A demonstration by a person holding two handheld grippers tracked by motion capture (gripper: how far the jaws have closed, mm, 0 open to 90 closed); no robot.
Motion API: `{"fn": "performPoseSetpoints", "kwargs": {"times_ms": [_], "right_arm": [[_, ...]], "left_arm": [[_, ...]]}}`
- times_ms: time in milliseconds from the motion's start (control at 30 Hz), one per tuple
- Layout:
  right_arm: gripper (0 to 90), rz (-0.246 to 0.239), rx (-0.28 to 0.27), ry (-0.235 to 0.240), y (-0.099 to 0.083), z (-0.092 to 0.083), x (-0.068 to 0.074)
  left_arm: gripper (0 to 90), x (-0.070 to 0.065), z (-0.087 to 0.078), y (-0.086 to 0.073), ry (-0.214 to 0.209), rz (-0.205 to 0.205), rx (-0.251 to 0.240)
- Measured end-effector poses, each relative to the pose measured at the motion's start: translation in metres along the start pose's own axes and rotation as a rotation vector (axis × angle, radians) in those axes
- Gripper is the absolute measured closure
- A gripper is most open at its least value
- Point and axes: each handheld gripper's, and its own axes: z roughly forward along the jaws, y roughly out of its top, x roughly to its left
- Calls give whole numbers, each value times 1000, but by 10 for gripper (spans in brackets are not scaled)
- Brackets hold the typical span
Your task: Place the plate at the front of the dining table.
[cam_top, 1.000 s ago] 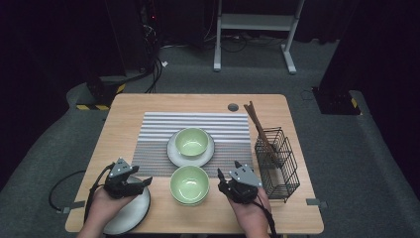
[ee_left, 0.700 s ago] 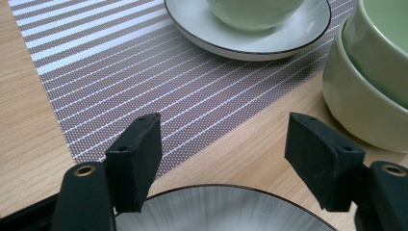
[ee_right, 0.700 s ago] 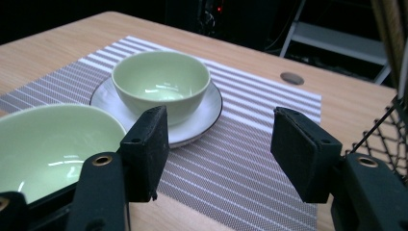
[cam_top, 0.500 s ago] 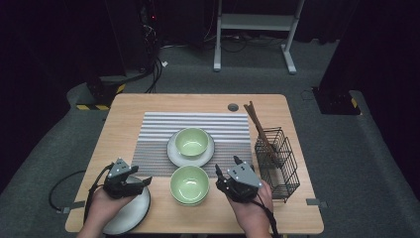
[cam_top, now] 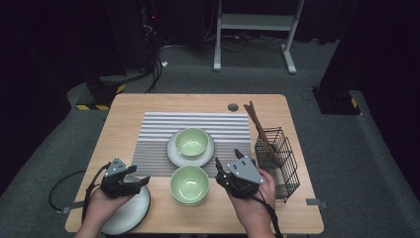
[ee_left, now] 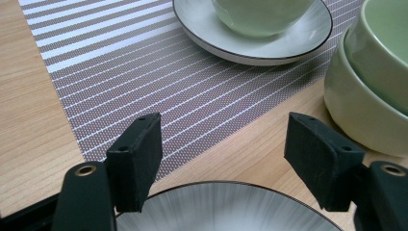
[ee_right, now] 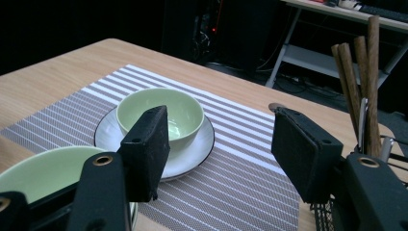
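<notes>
The work in hand looks like table setting, about half done. Taking the striped mat (cam_top: 198, 134) as landmark: one plate (cam_top: 174, 154) sits at its near middle with a green bowl (cam_top: 192, 142) on it, a place already made up. Just off the mat's near edge stands a stack of green bowls (cam_top: 189, 184), two by the look of the left tool view, nested. Off the mat's near left corner lies a second plate (cam_top: 130, 214), bare.

The left tool (cam_top: 142, 180) hovers over that plate's rim, jaws wide, holding nothing. The right tool (cam_top: 221, 171) hangs just right of the stack, jaws wide and empty too.

Left, judging by this: move the bare plate onto the mat and put a bowl on it.

Count: two plates, three bowls, one mat, one wire basket (cam_top: 278, 163) right of the mat holding a few wooden sticks (cam_top: 257, 126).
</notes>
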Motion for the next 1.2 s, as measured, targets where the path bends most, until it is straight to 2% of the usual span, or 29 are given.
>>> {"fn": "performPoseSetpoints", "kwargs": {"times_ms": [100, 433, 633, 1200], "right_arm": [[382, -8, -12, -9, 4, -1, -3], [391, 8, -24, -45, 11, 0, -18], [392, 18, -17, -54, 11, 3, -24], [398, 34, -4, -81, 9, 11, -40]], "left_arm": [[292, 0, 0, 0, -1, -7, -3], [279, 4, -2, 0, -8, -28, -15], [277, 1, -2, 0, -7, -14, -16], [278, 1, -2, 2, -20, -16, -21]]}}
